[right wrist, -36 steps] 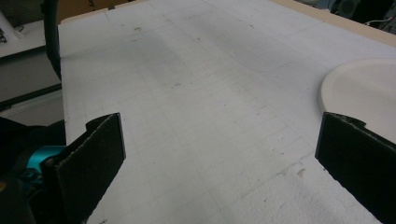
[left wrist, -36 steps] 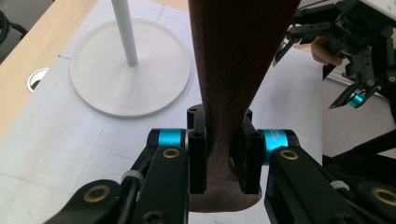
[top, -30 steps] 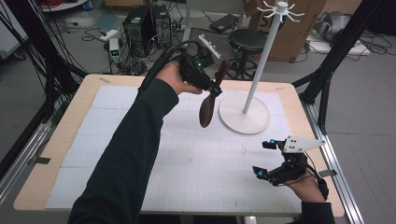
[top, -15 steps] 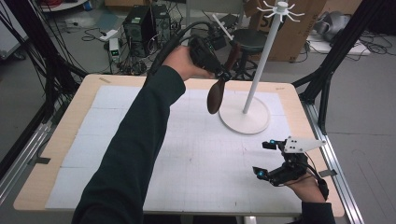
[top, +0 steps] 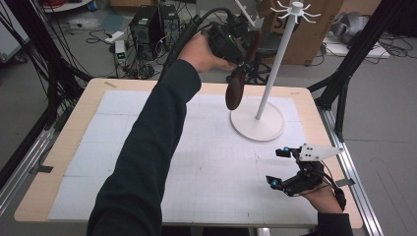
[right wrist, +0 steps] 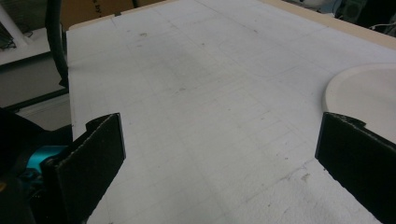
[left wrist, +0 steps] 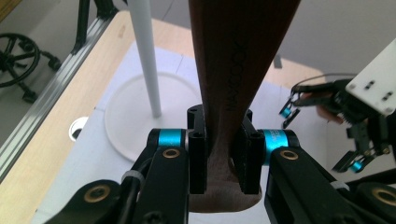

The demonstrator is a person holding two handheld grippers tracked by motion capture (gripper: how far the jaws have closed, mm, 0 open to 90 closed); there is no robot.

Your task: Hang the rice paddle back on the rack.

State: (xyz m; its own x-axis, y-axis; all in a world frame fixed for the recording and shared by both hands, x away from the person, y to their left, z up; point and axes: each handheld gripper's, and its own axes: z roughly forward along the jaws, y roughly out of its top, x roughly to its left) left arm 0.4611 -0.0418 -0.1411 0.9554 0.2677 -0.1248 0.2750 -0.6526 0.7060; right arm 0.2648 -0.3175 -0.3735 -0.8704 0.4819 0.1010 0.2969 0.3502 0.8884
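Hanging blade-down from the clamped left gripper (top: 242, 53), the wooden spatula (top: 235, 90) was raised just left of the white hook stand (top: 275, 64), long axis near vertical, while the right gripper (top: 282, 168) rested wide open and empty at the near right.

A dark brown wooden spoon (top: 235, 91) hangs beside a white stand (top: 275, 69). The worktop (top: 69, 142) is pale wood under a white gridded mat (top: 206, 162). Black tongs (left wrist: 223, 154) carry blue bands.
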